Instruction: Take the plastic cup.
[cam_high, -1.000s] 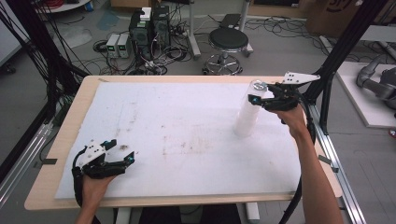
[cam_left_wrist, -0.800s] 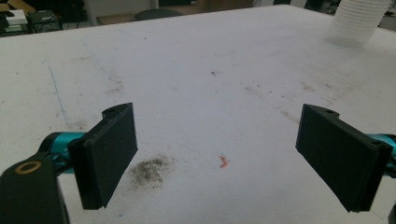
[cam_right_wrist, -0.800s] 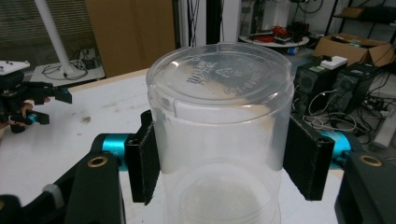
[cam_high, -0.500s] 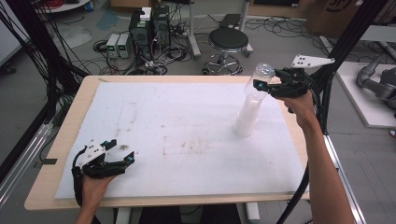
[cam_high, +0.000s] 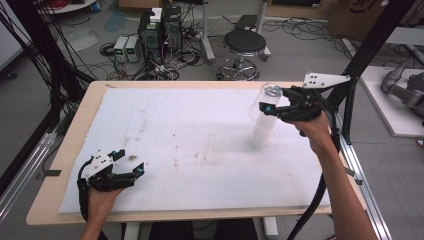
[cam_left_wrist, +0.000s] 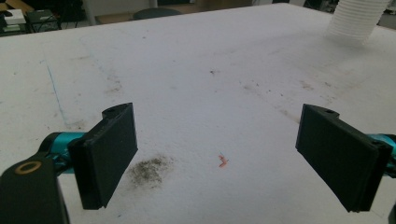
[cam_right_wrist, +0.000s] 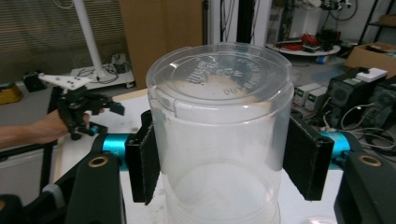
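Observation:
A clear plastic cup (cam_right_wrist: 219, 116) hangs upside down between the jaws of my right gripper (cam_right_wrist: 219, 161), whose pads (cam_right_wrist: 148, 161) press on both of its sides. In the high view this cup (cam_high: 270, 96) caps a tall leaning stack of white cups (cam_high: 262, 131) on the right of the white mat, and my right gripper (cam_high: 273, 108) grips it from the right. The top of the stack shows dimly through the cup's wall. My left gripper (cam_high: 131, 170) rests at the mat's front left, open, with nothing between its jaws (cam_left_wrist: 217, 154).
The white mat (cam_high: 190, 135) covers the wooden table and carries dark smudges (cam_left_wrist: 148, 170). A black frame post (cam_high: 357, 65) rises close behind my right hand. A stool (cam_high: 244, 47) and electronics (cam_high: 160, 30) stand on the floor beyond the far edge.
My right gripper swung up and to the right with the clear cup, then came partly back down; the cup now stands a little higher than at first. My left gripper stayed put.

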